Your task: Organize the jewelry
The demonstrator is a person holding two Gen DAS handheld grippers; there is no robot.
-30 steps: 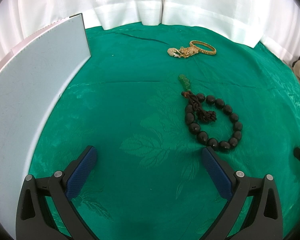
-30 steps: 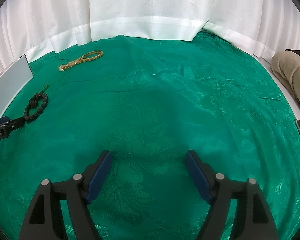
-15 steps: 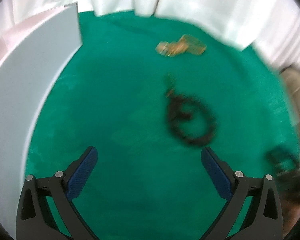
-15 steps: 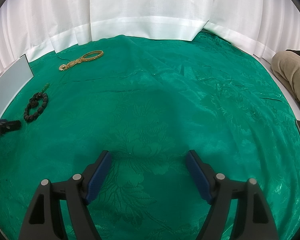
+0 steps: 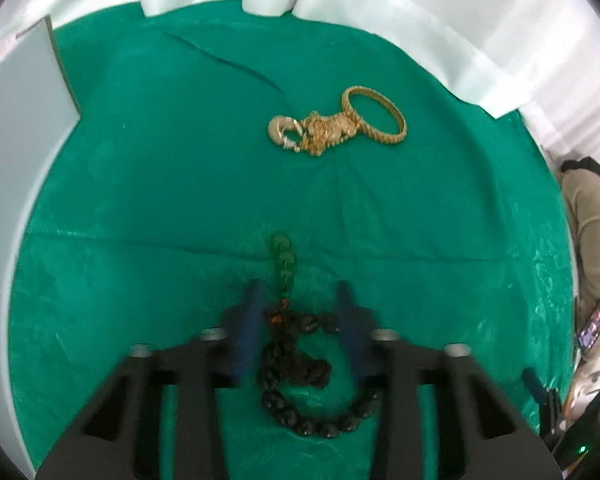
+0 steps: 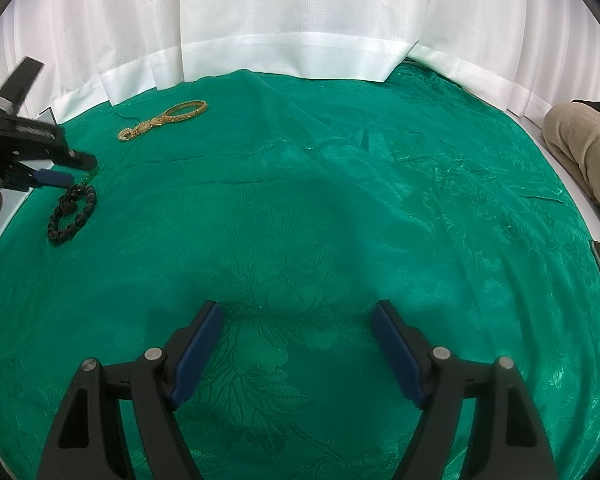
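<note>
A dark bead bracelet [image 5: 300,364] with a green bead tassel [image 5: 283,258] lies on the green cloth. My left gripper [image 5: 298,300] is down over its knotted top end, jaws partly closed with the knot between them; a grip is not clear. The bracelet [image 6: 70,216] and left gripper [image 6: 76,168] also show in the right wrist view. A gold bangle with a chain and ring [image 5: 336,126] lies farther back, also in the right wrist view [image 6: 168,118]. My right gripper [image 6: 298,316] is open and empty above the cloth.
A grey-white board or lid [image 5: 16,92] stands at the left. White curtains [image 6: 300,20] ring the back of the table. A person's leg in beige trousers [image 6: 584,148] is at the right edge.
My left gripper has moved forward and down onto the bead bracelet, and its jaws have narrowed around the knotted end. The right gripper has not moved.
</note>
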